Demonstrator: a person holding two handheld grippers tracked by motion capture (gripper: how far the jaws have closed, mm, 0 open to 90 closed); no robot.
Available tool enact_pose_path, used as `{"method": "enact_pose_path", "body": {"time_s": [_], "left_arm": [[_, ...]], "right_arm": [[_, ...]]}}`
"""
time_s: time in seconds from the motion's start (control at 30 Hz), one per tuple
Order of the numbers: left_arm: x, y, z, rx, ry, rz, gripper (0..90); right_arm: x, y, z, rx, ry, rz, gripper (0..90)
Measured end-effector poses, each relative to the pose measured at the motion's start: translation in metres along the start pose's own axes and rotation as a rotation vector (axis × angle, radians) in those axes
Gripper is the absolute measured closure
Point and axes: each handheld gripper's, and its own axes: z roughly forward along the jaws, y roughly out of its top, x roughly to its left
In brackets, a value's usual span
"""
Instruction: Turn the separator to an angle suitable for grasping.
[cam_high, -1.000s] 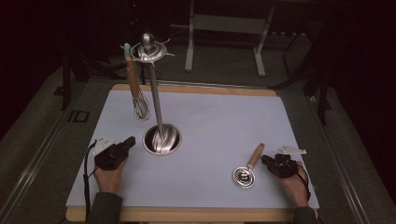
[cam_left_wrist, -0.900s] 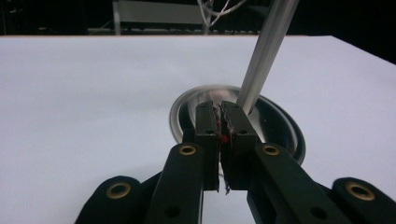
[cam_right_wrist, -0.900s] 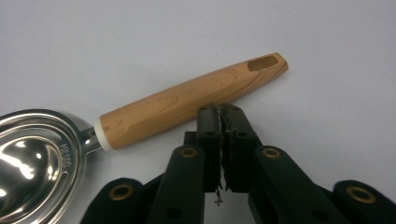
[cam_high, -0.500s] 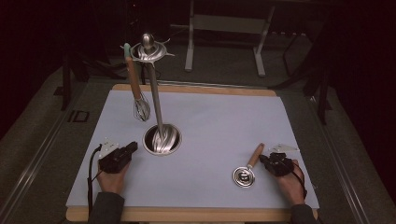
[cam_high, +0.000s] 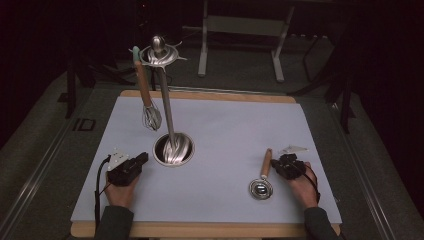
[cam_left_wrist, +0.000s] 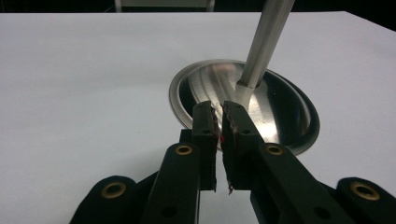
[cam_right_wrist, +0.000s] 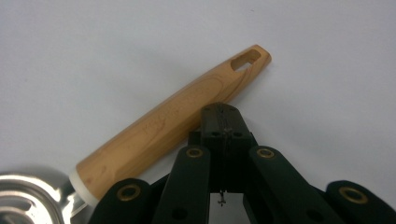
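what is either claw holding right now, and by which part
Nothing is held. The right claw is shut and empty beside the wooden handle of the strainer. The left claw is nearly shut with nothing between its jaws, near the stand's base.

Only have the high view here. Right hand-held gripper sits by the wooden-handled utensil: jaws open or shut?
Observer: Right hand-held gripper is shut, jaws pressed together, empty, beside the wooden handle.
Operator: Touching it?
Observer: The tips meet the handle's edge in the right gripper view; real contact, cannot tell.
Operator: Anything on the handle's end?
Observer: A hanging slot cut through the far end.
Operator: Left one?
Observer: Left hand-held gripper is nearly closed, a thin gap, holding nothing, aimed at the stand's round steel base.
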Motion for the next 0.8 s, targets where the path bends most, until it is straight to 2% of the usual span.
{"method": "enact_pose_path", "body": {"time_s": [0.4, 0.6, 0.8], "left_arm": [[0.000, 0.000, 0.000, 0.002, 0.002, 0.004, 84.3], [-0.001, 0.000, 0.000, 0.002, 0.003, 0.007, 84.3], [-0.001, 0.000, 0.000, 0.002, 0.002, 0.007, 84.2]], "right_arm": [[0.015, 0.028, 0.013, 0.053, 0.032, -0.064, 89.5], [0.032, 0.041, 0.019, 0.068, 0.058, -0.112, 89.5], [0.054, 0.052, 0.026, 0.079, 0.101, -0.162, 89.4]]}}
